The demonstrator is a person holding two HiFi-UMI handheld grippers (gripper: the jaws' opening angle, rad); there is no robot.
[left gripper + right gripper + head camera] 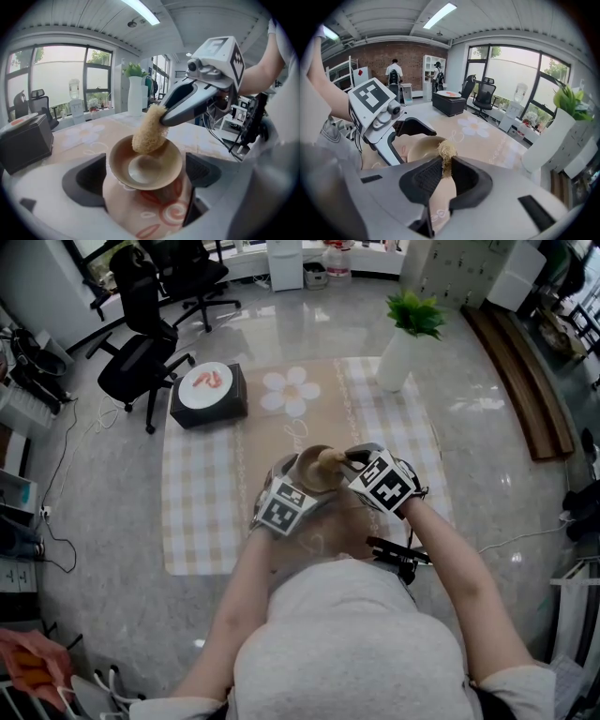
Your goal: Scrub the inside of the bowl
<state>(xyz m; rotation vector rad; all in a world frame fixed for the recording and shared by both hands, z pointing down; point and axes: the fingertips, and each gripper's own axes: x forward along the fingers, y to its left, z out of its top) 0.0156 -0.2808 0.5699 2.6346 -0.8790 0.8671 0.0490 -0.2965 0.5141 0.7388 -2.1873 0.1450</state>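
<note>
Left gripper view gives me what the head view can't: the tan bowl (169,169) is pinched between the left gripper (147,177) fingers, tilted toward the camera, with a smooth inside and a paler bottom. Right gripper view: right gripper (444,171) fingers clamp a straw-coloured scrubber (446,151), tip inside the bowl. Head view: both are above the checked mat (202,512).

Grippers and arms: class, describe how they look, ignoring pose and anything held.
Both the left gripper and right gripper are light grey shells with black ribbed jaw pads. Each carries a white cube printed with black square markers. The person wears a pale short-sleeved top.
</note>
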